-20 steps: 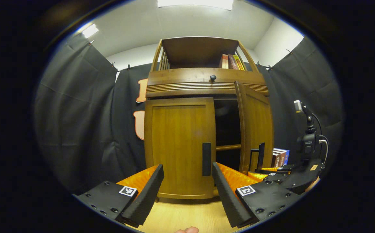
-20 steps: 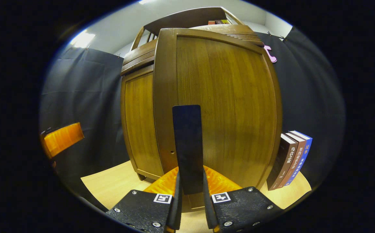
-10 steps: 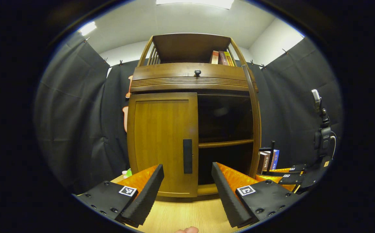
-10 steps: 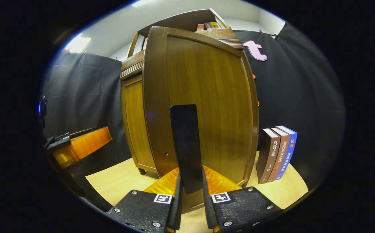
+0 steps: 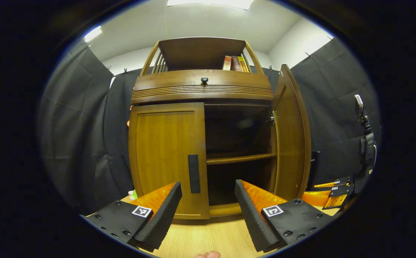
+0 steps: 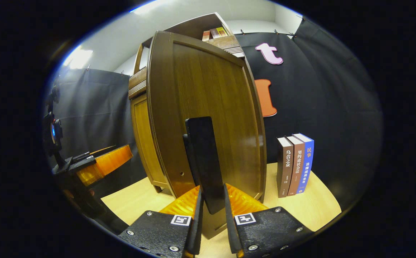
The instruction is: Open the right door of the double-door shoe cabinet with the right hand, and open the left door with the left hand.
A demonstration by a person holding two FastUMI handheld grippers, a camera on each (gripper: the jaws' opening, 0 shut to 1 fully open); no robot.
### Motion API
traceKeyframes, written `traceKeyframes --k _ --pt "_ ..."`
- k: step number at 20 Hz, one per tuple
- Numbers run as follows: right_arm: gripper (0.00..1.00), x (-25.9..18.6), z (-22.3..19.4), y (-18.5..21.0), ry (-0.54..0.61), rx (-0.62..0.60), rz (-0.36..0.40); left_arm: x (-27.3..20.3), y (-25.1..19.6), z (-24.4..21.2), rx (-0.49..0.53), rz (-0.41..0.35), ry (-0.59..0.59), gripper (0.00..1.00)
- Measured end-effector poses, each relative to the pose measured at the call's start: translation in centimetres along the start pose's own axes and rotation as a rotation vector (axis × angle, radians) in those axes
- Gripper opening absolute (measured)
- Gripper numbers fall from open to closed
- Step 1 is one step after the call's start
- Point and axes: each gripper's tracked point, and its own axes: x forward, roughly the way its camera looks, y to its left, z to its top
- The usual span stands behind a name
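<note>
The wooden shoe cabinet (image 5: 202, 87) stands straight ahead in the left gripper view. Its left door (image 5: 165, 154) is closed, with a dark vertical handle (image 5: 193, 173) near its inner edge. The right door (image 5: 291, 132) is swung wide, showing a dark inside with one shelf (image 5: 241, 158). My left gripper (image 5: 208, 206) is open, a short way in front of the left door's handle, touching nothing. In the right gripper view my right gripper (image 6: 211, 211) is shut on the right door's handle (image 6: 201, 161), with the right door (image 6: 208, 107) face-on behind it. That gripper (image 5: 331, 190) also appears at the right of the left gripper view.
Three books (image 6: 296, 163) stand upright on the light wooden tabletop (image 6: 301, 208), to the right of the open door. More books (image 5: 234, 63) sit on the cabinet's top shelf. A drawer with a small knob (image 5: 204, 79) runs above the doors. Black cloth surrounds the booth.
The right door has swung from slightly ajar to wide open, pulled by my right gripper. My left gripper stays open while the cabinet has shifted leftward in its view.
</note>
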Motion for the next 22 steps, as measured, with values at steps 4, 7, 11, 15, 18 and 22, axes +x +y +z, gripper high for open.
traceKeyframes --k 4,7,11,15,18,22 --pt "0.3 -0.8 0.1 -1.3 -0.002 0.019 0.004 -0.1 -1.1 0.3 0.011 -0.021 -0.013 0.94" --pt "0.3 -1.2 0.3 -1.6 -0.006 -0.005 0.04 -0.2 -1.7 0.4 0.019 -0.034 -0.02 0.96" --pt "0.3 -1.5 0.5 -3.0 0.001 0.03 0.112 -0.5 -2.0 0.7 0.027 -0.041 -0.029 0.96" --pt "0.3 -2.7 1.1 -5.2 -0.004 0.09 0.181 -0.5 -2.1 0.8 0.016 -0.039 -0.033 0.98" --pt "0.29 -3.2 1.7 -8.1 -0.038 0.151 0.182 -0.7 -2.3 0.9 0.013 -0.044 -0.035 0.96" --pt "0.4 -4.6 3.2 -15.0 -0.11 0.191 0.022 -0.7 -2.3 0.9 0.014 -0.045 -0.034 0.96"
